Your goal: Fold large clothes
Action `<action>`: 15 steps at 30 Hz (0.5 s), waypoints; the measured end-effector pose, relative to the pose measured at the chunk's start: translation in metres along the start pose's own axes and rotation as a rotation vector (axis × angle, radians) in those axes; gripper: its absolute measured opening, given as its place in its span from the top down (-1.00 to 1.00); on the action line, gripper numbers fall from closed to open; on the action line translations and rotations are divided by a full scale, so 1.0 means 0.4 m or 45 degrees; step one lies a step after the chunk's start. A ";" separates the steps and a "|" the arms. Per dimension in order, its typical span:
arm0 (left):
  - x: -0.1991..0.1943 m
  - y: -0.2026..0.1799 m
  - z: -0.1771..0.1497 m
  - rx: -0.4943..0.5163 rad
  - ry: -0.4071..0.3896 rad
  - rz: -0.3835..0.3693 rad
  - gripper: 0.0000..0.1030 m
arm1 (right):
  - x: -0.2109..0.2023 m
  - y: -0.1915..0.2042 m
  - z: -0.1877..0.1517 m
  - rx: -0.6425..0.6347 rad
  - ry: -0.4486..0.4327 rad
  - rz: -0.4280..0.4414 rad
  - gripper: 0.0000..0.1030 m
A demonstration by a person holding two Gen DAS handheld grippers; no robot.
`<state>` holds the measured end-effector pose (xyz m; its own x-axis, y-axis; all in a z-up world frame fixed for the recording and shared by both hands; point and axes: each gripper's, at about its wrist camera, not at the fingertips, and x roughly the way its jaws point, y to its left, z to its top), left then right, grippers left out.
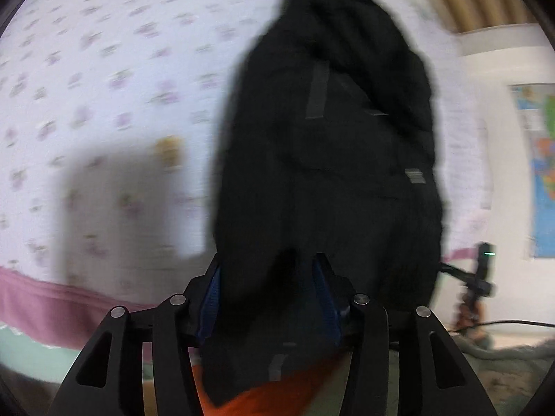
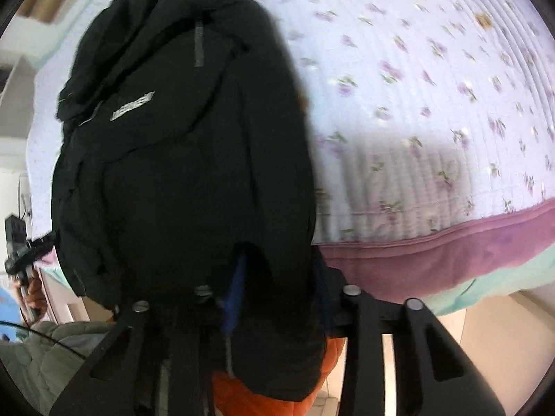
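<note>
A large black garment [image 1: 326,159] with grey tabs hangs bunched in front of both cameras, over a bed. My left gripper [image 1: 269,270] is shut on the garment's edge, with cloth draped over its blue pads [image 1: 324,291]. The same garment [image 2: 180,159] fills the left half of the right wrist view. My right gripper [image 2: 274,277] is shut on it too; cloth covers the fingers, and one blue pad [image 2: 234,298] shows. Both views are motion-blurred.
A bed with a white quilt printed with purple flowers [image 1: 104,97] [image 2: 433,86] and a mauve border [image 2: 433,253] lies under the garment. An orange cloth [image 1: 263,395] [image 2: 263,398] shows below the grippers. A camera tripod [image 1: 478,287] and a wall map [image 1: 541,170] stand at the right.
</note>
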<state>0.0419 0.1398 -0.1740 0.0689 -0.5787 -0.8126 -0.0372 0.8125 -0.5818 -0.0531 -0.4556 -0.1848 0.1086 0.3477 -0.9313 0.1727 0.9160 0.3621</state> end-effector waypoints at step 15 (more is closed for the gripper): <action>0.022 -0.052 -0.024 -0.082 -0.011 -0.417 0.03 | -0.014 0.097 -0.005 0.011 -0.003 0.298 0.32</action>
<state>0.0337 0.1171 -0.1695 0.0963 -0.8074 -0.5822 -0.0746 0.5774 -0.8131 -0.0491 -0.4215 -0.1654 0.1489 0.5497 -0.8220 0.1511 0.8088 0.5683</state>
